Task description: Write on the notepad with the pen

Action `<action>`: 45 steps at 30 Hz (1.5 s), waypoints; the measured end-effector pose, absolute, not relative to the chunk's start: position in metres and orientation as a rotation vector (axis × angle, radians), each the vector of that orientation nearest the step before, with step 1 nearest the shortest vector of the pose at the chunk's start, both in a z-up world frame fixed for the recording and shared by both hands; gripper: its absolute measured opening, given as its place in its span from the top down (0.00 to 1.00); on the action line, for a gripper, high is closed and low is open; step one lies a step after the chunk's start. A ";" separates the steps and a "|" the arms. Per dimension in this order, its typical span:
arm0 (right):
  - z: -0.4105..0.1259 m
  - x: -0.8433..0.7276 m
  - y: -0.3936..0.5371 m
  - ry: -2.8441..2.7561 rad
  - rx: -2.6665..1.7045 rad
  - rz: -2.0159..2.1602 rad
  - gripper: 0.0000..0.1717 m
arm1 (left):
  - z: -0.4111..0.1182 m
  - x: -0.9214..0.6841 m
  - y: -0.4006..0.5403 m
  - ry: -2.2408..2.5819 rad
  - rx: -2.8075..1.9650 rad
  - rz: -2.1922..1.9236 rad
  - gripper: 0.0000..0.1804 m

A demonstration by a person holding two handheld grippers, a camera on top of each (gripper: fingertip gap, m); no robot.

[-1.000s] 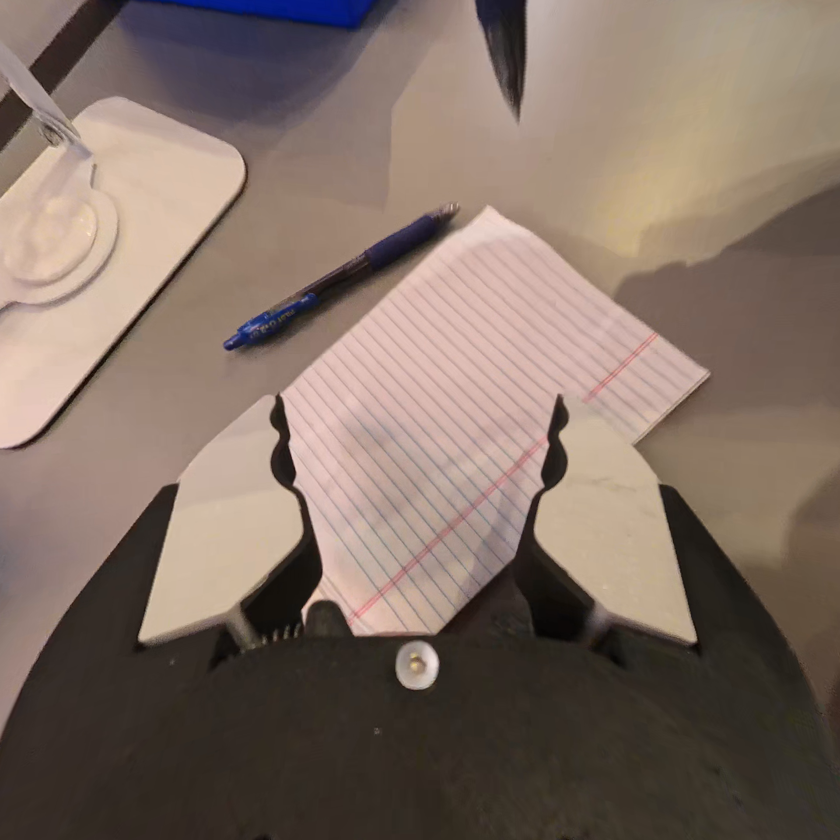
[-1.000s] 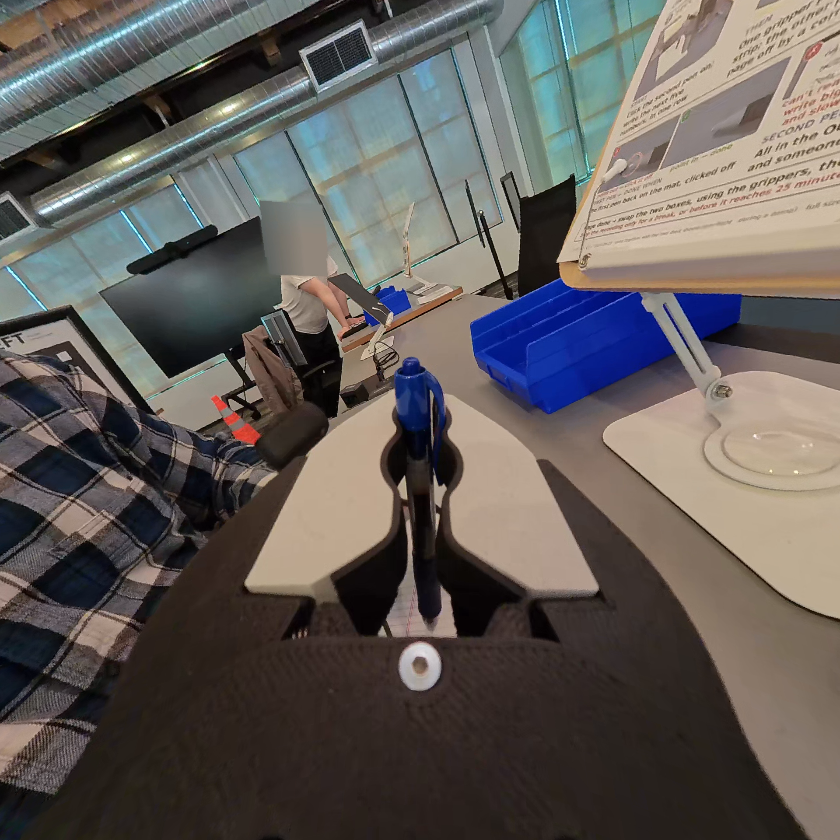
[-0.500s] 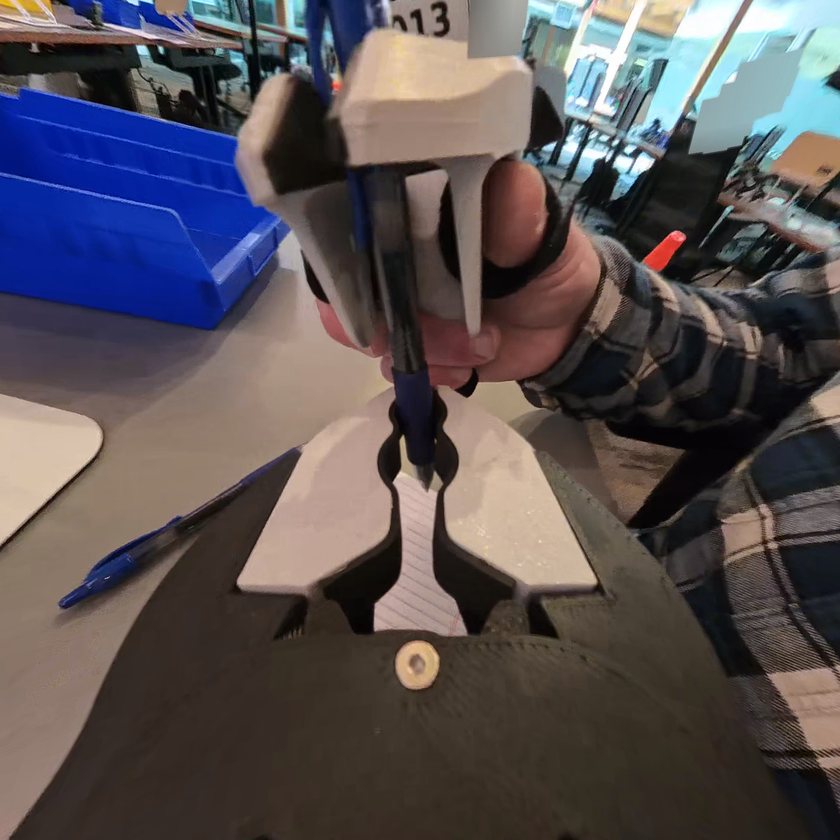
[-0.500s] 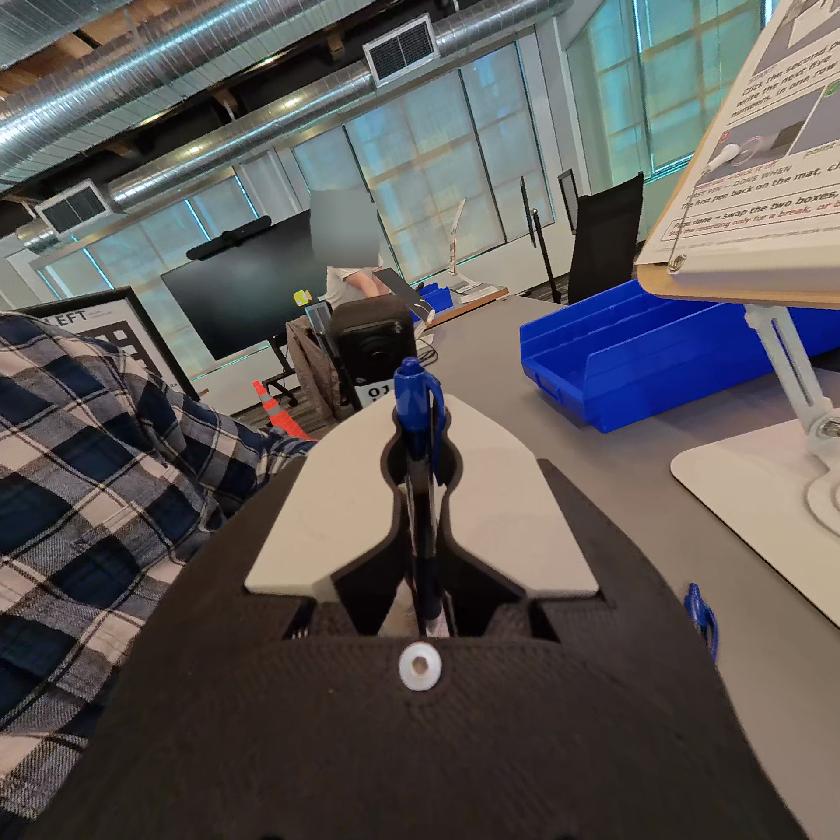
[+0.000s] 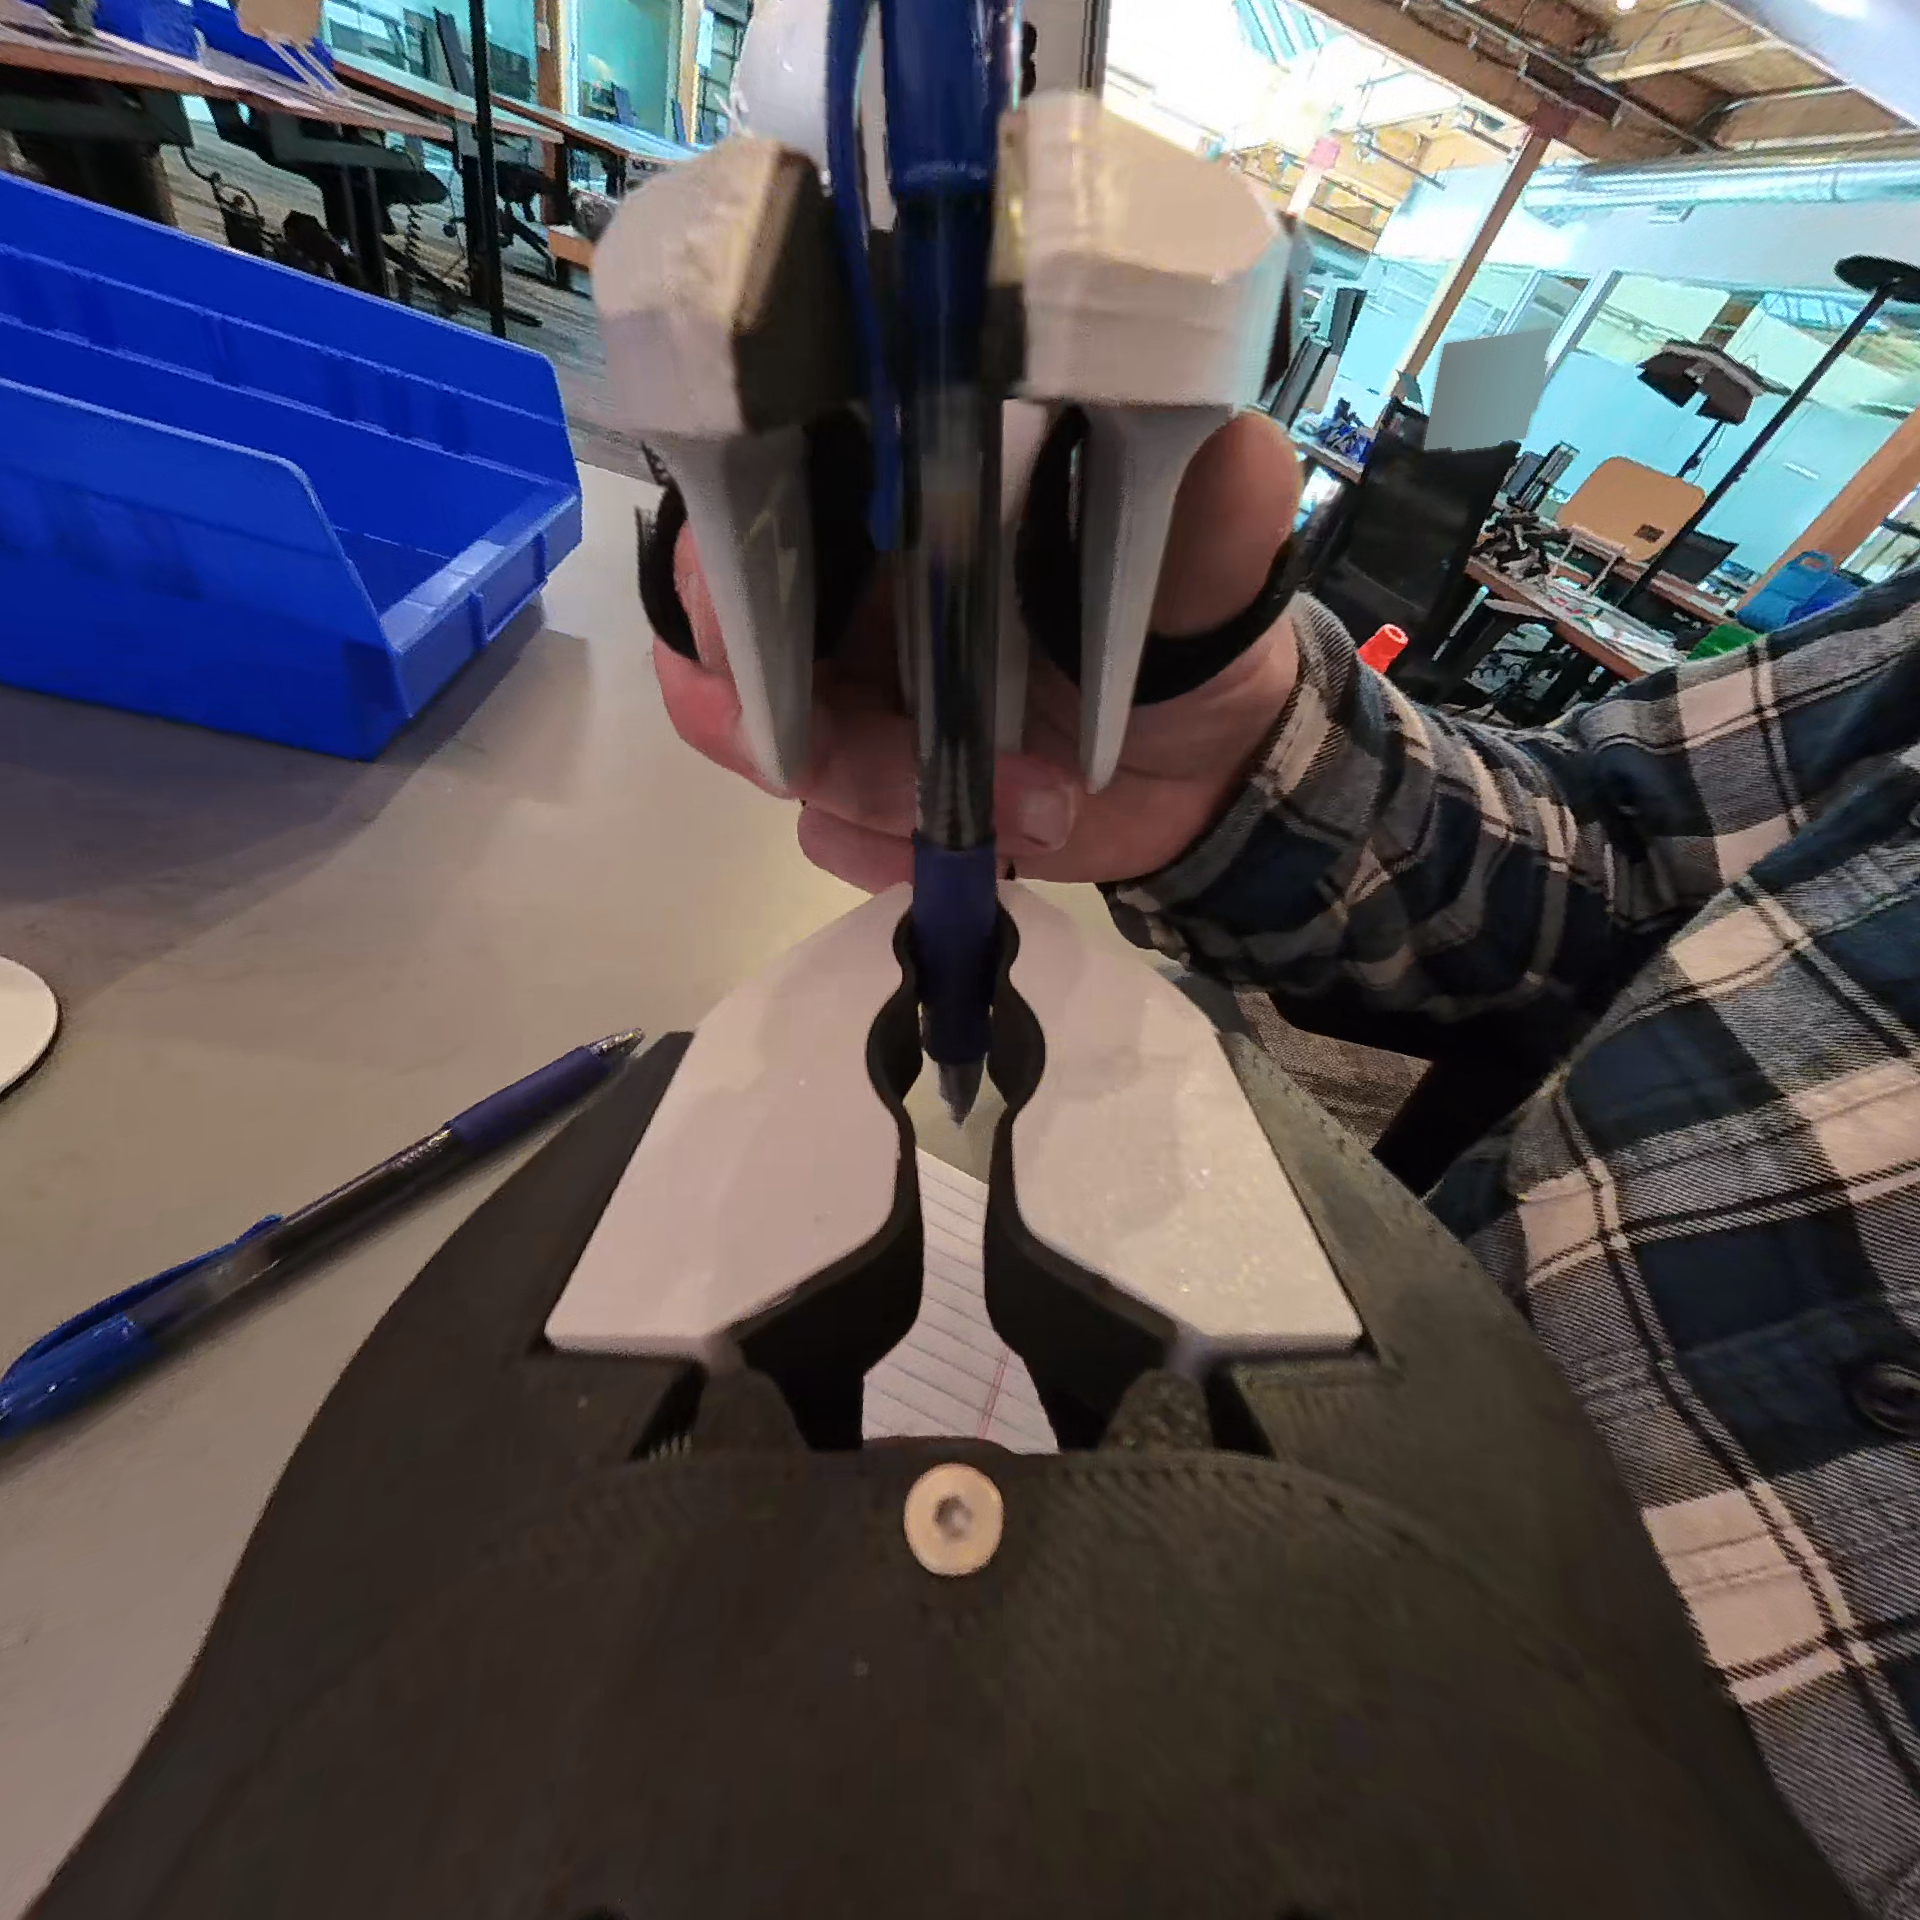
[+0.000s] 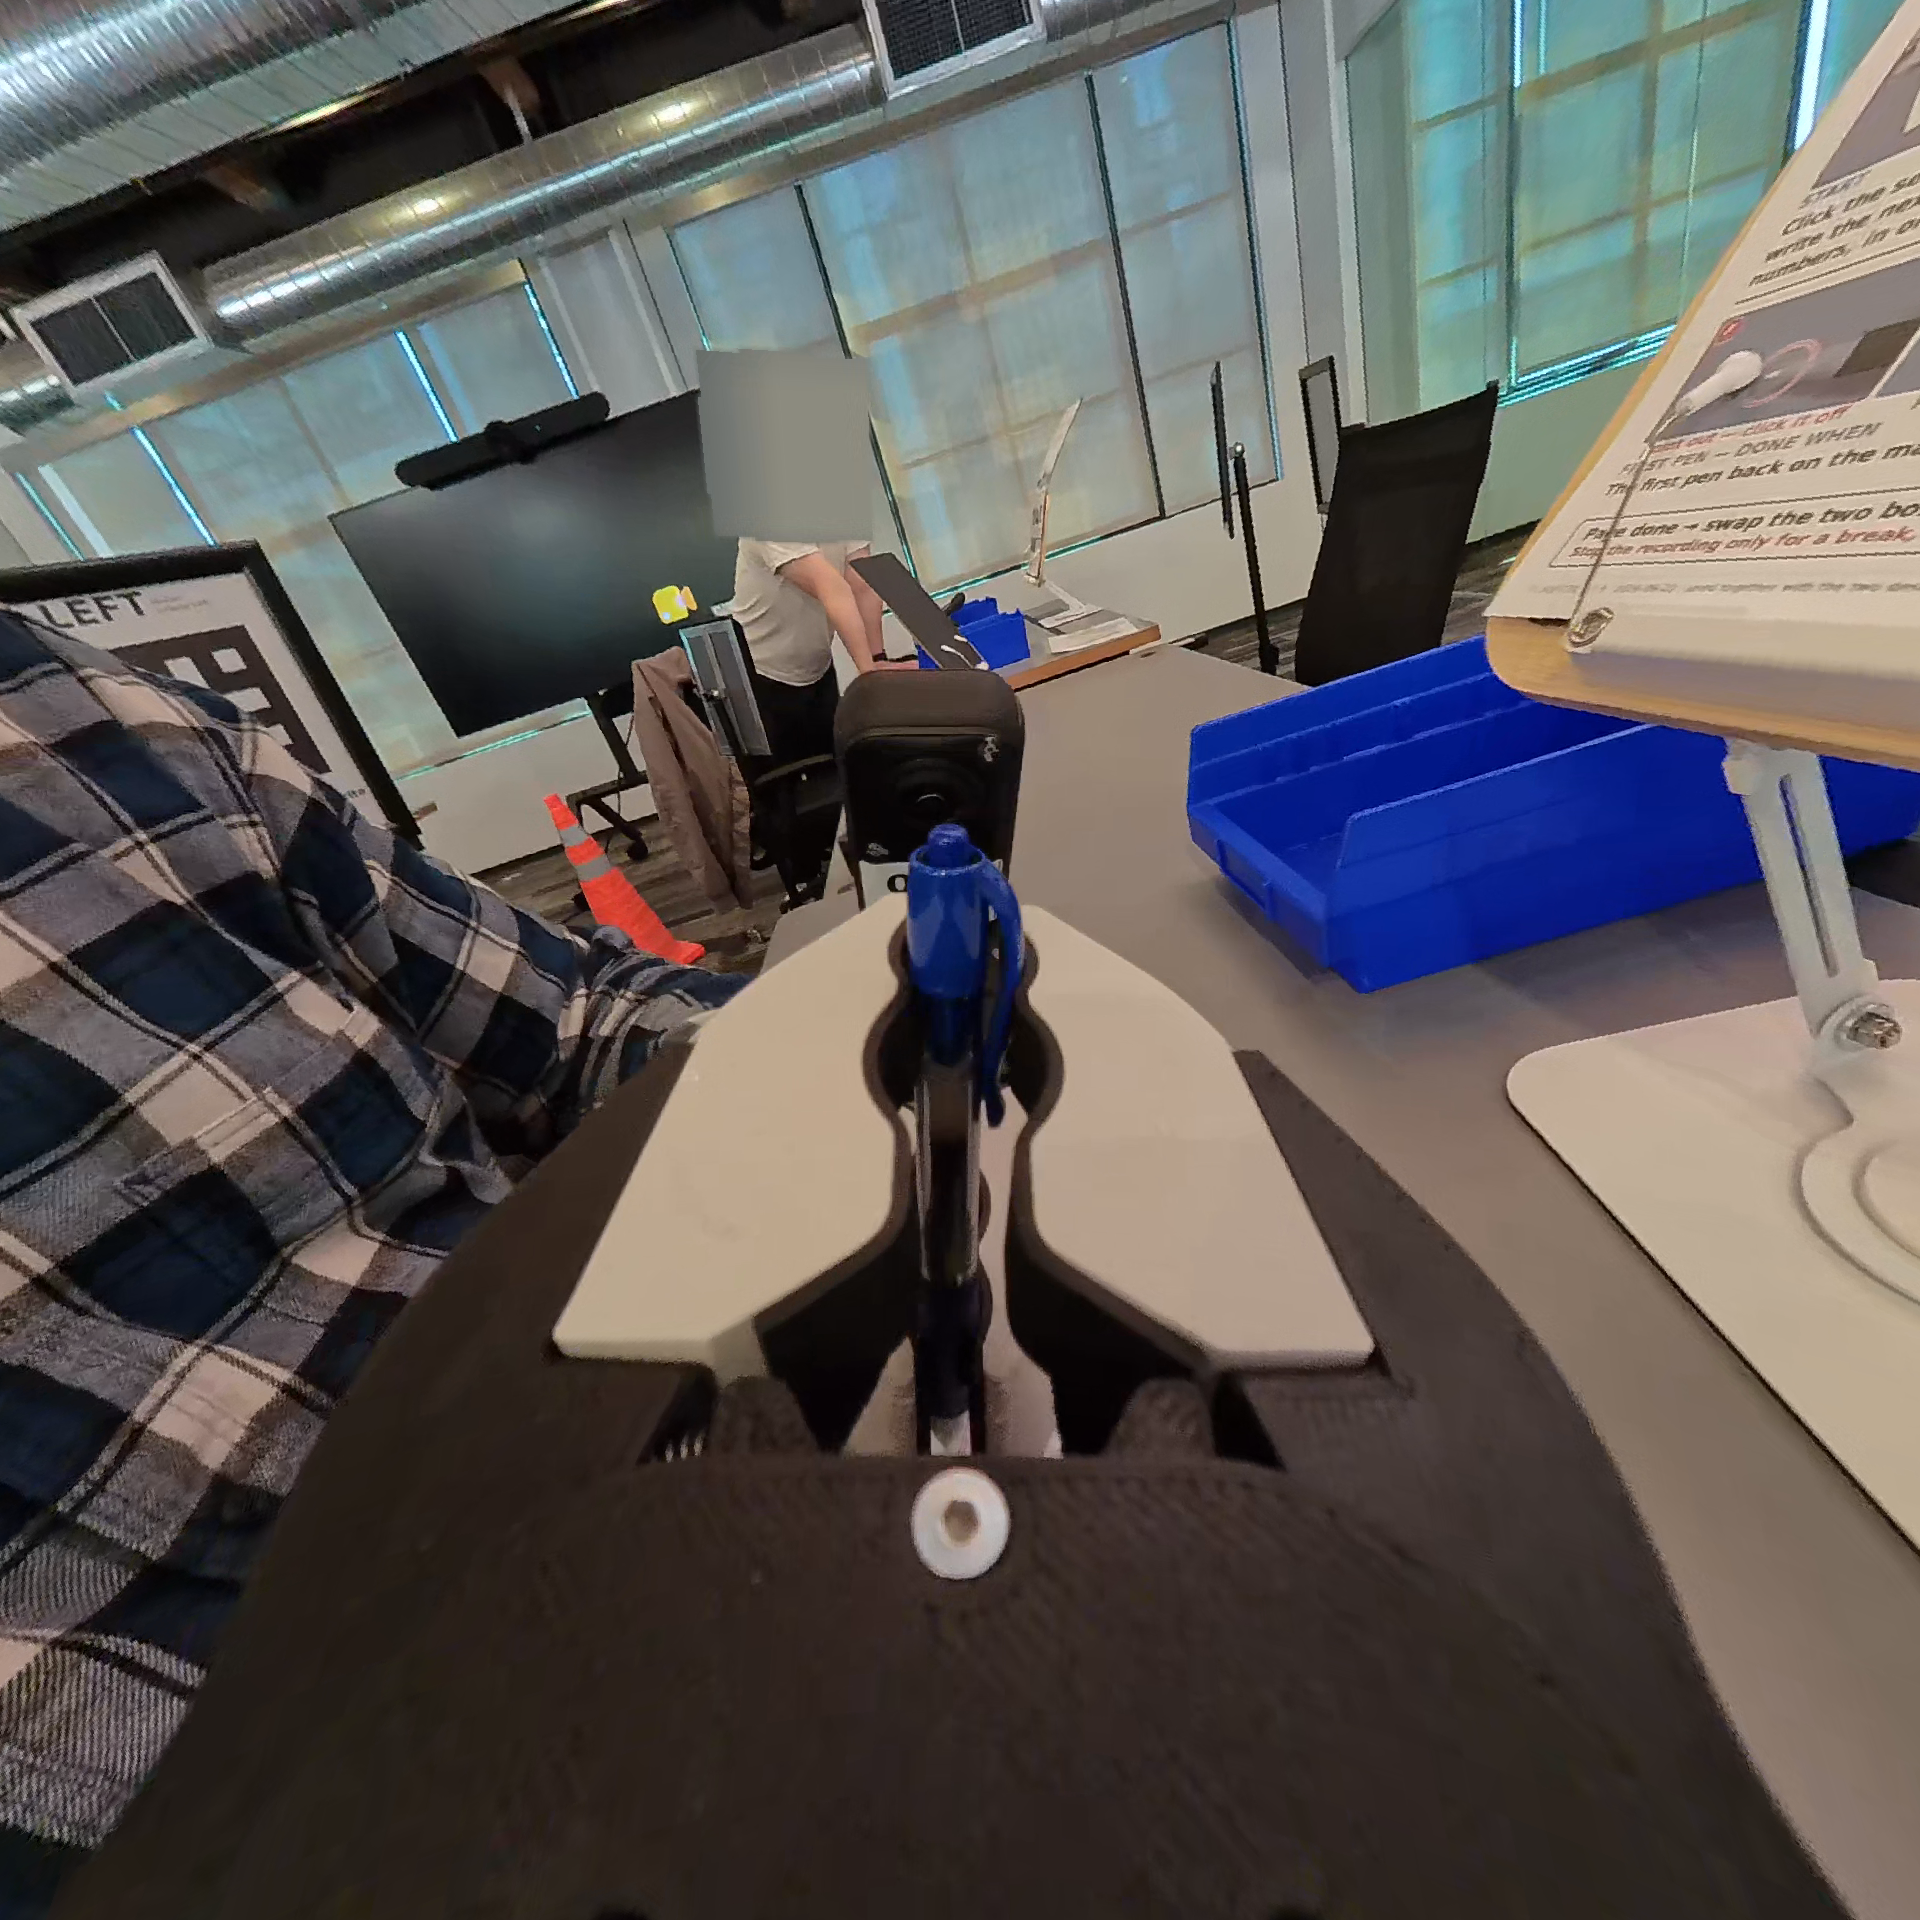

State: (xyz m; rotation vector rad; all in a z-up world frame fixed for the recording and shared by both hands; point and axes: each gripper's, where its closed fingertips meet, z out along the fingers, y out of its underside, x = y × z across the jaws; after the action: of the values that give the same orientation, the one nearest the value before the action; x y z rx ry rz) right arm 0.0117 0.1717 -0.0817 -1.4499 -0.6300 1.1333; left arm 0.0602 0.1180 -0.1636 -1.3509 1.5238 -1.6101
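Since a second ago the left tongs [image 5: 956,997] have been raised from above the notepad, where they stood wide apart, and closed round the blue grip of the pen [image 5: 951,665] just above its tip. The right tongs [image 6: 961,997] were already clamped on the pen's upper barrel near the clip, and no real change is seen in that hold. The pen is thus pinched at both ends, upright, tip downward over the worktop [image 5: 343,935].

Judged from this: a regrasp or a steadying of the pen is in hand, and writing is not yet begun. Only a strip of the notepad [image 5: 940,1340] is seen through the gap of the left tongs, below the tip; no contact with the paper is shown.

Materials noted:
- Pen: clear dark barrel, matt blue grip sleeve, glossy blue plastic cap and clip, metal cone at the tip.
- Notepad: white ruled paper, thin blue lines, red margin line.
- Tongs: flat pale plates with wavy dark inner edges, on black textured bodies.
- Worktop: smooth grey, faintly glossy.
- A second pen [image 5: 312,1226] of like make lies flat to the left, untouched.
- A blue bin [image 5: 260,499] of hard moulded plastic stands behind.
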 end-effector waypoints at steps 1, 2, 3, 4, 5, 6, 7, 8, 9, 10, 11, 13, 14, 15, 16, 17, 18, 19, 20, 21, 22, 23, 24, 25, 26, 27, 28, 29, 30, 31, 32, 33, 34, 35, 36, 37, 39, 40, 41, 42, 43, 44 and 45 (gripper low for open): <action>-0.082 0.012 0.171 -0.635 -1.455 1.133 0.93 | -0.164 0.060 0.118 1.528 -1.349 -1.611 0.96; -0.082 0.012 0.170 -0.639 -1.457 1.139 0.93 | -0.164 0.059 0.118 1.532 -1.344 -1.612 0.96; -0.081 0.013 0.170 -0.637 -1.456 1.140 0.91 | -0.163 0.059 0.120 1.522 -1.344 -1.606 0.96; -0.081 0.014 0.170 -0.636 -1.458 1.137 0.90 | -0.161 0.058 0.121 1.509 -1.341 -1.623 0.96; -0.082 0.015 0.171 -0.636 -1.462 1.132 0.90 | -0.160 0.057 0.121 1.505 -1.338 -1.637 0.96; -0.081 0.016 0.171 -0.633 -1.459 1.128 0.90 | -0.160 0.057 0.122 1.500 -1.333 -1.628 0.96; -0.081 0.016 0.170 -0.634 -1.456 1.131 0.92 | -0.160 0.057 0.122 1.499 -1.332 -1.627 0.96; -0.081 0.016 0.170 -0.634 -1.458 1.129 0.92 | -0.160 0.057 0.121 1.504 -1.333 -1.635 0.96; -0.082 0.016 0.170 -0.638 -1.461 1.126 0.92 | -0.161 0.057 0.121 1.509 -1.336 -1.625 0.96; -0.083 0.015 0.170 -0.641 -1.464 1.122 0.92 | -0.162 0.058 0.122 1.510 -1.334 -1.614 0.96; -0.083 0.015 0.169 -0.641 -1.466 1.123 0.92 | -0.162 0.057 0.122 1.510 -1.336 -1.619 0.96; -0.083 0.014 0.168 -0.642 -1.465 1.132 0.92 | -0.161 0.057 0.122 1.509 -1.329 -1.632 0.96; -0.082 0.015 0.169 -0.639 -1.458 1.126 0.92 | -0.161 0.057 0.122 1.509 -1.330 -1.627 0.96; -0.081 0.015 0.169 -0.635 -1.446 1.130 0.93 | -0.161 0.057 0.123 1.508 -1.330 -1.624 0.96; -0.081 0.015 0.168 -0.634 -1.440 1.144 0.92 | -0.161 0.057 0.122 1.514 -1.324 -1.622 0.96; -0.080 0.015 0.168 -0.632 -1.441 1.152 0.91 | -0.161 0.057 0.121 1.517 -1.324 -1.621 0.96; -0.080 0.017 0.169 -0.627 -1.441 1.144 0.88 | -0.160 0.057 0.121 1.512 -1.327 -1.634 0.96; -0.079 0.017 0.169 -0.630 -1.440 1.136 0.88 | -0.158 0.056 0.121 1.503 -1.325 -1.653 0.96; -0.080 0.016 0.168 -0.640 -1.446 1.138 0.87 | -0.156 0.056 0.122 1.495 -1.318 -1.659 0.96; -0.082 0.016 0.168 -0.646 -1.452 1.133 0.88 | -0.155 0.055 0.122 1.497 -1.310 -1.661 0.96; -0.082 0.016 0.168 -0.648 -1.456 1.125 0.89 | -0.153 0.055 0.121 1.498 -1.305 -1.673 0.96; -0.083 0.015 0.168 -0.652 -1.460 1.128 0.88 | -0.153 0.055 0.121 1.498 -1.314 -1.668 0.96; -0.084 0.014 0.167 -0.656 -1.462 1.127 0.89 | -0.156 0.057 0.123 1.504 -1.330 -1.624 0.96; -0.084 0.014 0.168 -0.657 -1.462 1.112 0.92 | -0.157 0.057 0.123 1.520 -1.328 -1.594 0.96; -0.084 0.014 0.169 -0.651 -1.467 1.098 0.92 | -0.157 0.058 0.123 1.521 -1.331 -1.588 0.96; -0.084 0.014 0.169 -0.647 -1.475 1.092 0.92 | -0.157 0.058 0.123 1.514 -1.335 -1.590 0.96; -0.083 0.014 0.170 -0.642 -1.479 1.074 0.93 | -0.156 0.058 0.124 1.506 -1.331 -1.599 0.96; -0.082 0.014 0.170 -0.638 -1.479 1.059 0.92 | -0.155 0.058 0.125 1.495 -1.332 -1.602 0.96; -0.082 0.014 0.171 -0.633 -1.486 1.063 0.93 | -0.155 0.058 0.126 1.497 -1.332 -1.596 0.96; -0.083 0.015 0.173 -0.615 -1.495 1.053 0.93 | -0.156 0.058 0.129 1.489 -1.341 -1.561 0.96; -0.082 0.017 0.175 -0.595 -1.494 1.031 0.93 | -0.156 0.060 0.133 1.458 -1.357 -1.514 0.96; -0.083 0.018 0.177 -0.586 -1.502 1.012 0.93 | -0.157 0.061 0.136 1.443 -1.378 -1.476 0.96; -0.085 0.019 0.180 -0.575 -1.522 0.987 0.90 | -0.160 0.063 0.141 1.424 -1.409 -1.404 0.96; -0.086 0.019 0.182 -0.556 -1.540 0.955 0.88 | -0.162 0.064 0.149 1.388 -1.442 -1.313 0.96; -0.087 0.021 0.185 -0.525 -1.554 0.929 0.87 | -0.165 0.065 0.153 1.359 -1.477 -1.263 0.96; -0.086 0.023 0.188 -0.482 -1.557 0.918 0.88 | -0.166 0.066 0.157 1.332 -1.498 -1.207 0.96; -0.088 0.027 0.193 -0.416 -1.567 0.883 0.92 | -0.169 0.066 0.167 1.293 -1.516 -1.036 0.96; -0.088 0.029 0.195 -0.391 -1.567 0.853 0.95 | -0.169 0.067 0.170 1.276 -1.520 -0.986 0.96; -0.087 0.029 0.195 -0.386 -1.557 0.850 0.95 | -0.169 0.067 0.172 1.258 -1.518 -0.948 0.96; -0.086 0.028 0.194 -0.391 -1.551 0.846 0.95 | -0.167 0.067 0.173 1.242 -1.515 -0.925 0.96; -0.085 0.028 0.194 -0.399 -1.553 0.826 0.96 | -0.166 0.069 0.171 1.236 -1.511 -0.938 0.96; -0.084 0.028 0.193 -0.411 -1.556 0.830 0.96 | -0.165 0.070 0.167 1.232 -1.499 -0.974 0.96; -0.083 0.028 0.192 -0.416 -1.554 0.853 0.96 | -0.163 0.070 0.166 1.238 -1.482 -0.992 0.96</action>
State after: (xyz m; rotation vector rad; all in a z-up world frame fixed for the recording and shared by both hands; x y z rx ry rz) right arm 0.0278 0.1916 -0.0828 -1.5545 -0.4159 0.8528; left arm 0.0703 0.1656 -0.1630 -1.4816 1.2384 -0.9917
